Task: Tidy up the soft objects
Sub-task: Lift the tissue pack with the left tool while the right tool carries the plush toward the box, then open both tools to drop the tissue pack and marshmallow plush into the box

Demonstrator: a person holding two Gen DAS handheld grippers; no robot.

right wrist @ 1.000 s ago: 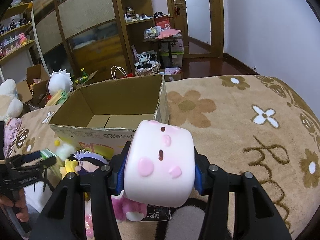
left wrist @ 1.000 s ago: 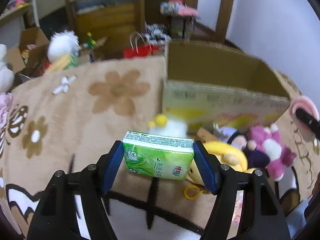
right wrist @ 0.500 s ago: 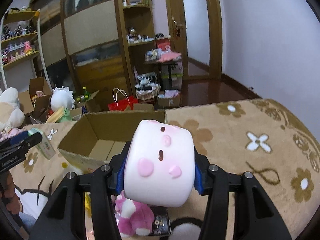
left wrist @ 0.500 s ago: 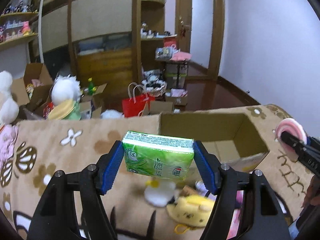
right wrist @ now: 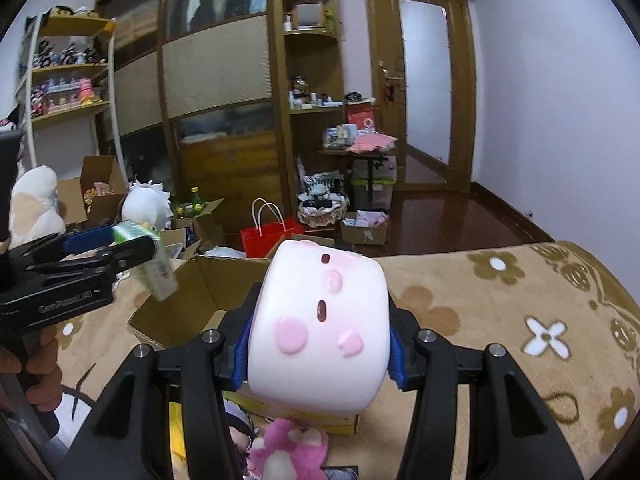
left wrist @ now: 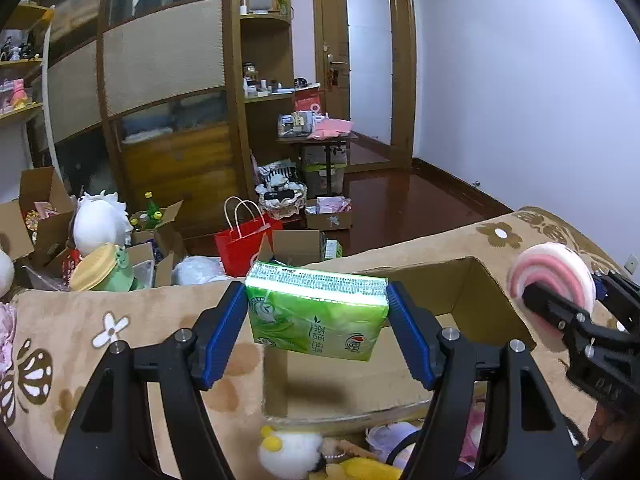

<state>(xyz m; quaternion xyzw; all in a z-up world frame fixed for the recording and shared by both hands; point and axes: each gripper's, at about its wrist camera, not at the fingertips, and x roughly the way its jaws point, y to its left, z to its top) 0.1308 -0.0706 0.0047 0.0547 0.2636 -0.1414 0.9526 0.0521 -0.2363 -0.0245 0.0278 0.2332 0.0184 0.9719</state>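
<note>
My left gripper (left wrist: 318,316) is shut on a green tissue pack (left wrist: 316,316) and holds it in the air above the near left part of an open cardboard box (left wrist: 472,280). My right gripper (right wrist: 320,336) is shut on a white squishy cube with pink spots (right wrist: 320,328), held above the box's near right edge (right wrist: 176,320). The right gripper with its toy shows at the right of the left wrist view (left wrist: 560,300). The left gripper with the pack shows at the left of the right wrist view (right wrist: 132,248).
The box stands on a tan flowered blanket (left wrist: 120,340). Small plush toys lie in front of the box: a white and yellow one (left wrist: 288,452) and a pink one (right wrist: 288,452). Behind the bed are boxes, a red bag (left wrist: 244,240) and shelves.
Both grippers have risen with their loads. The left one went from low in front of the box to above its opening. The right one lifted over the box's near edge.
</note>
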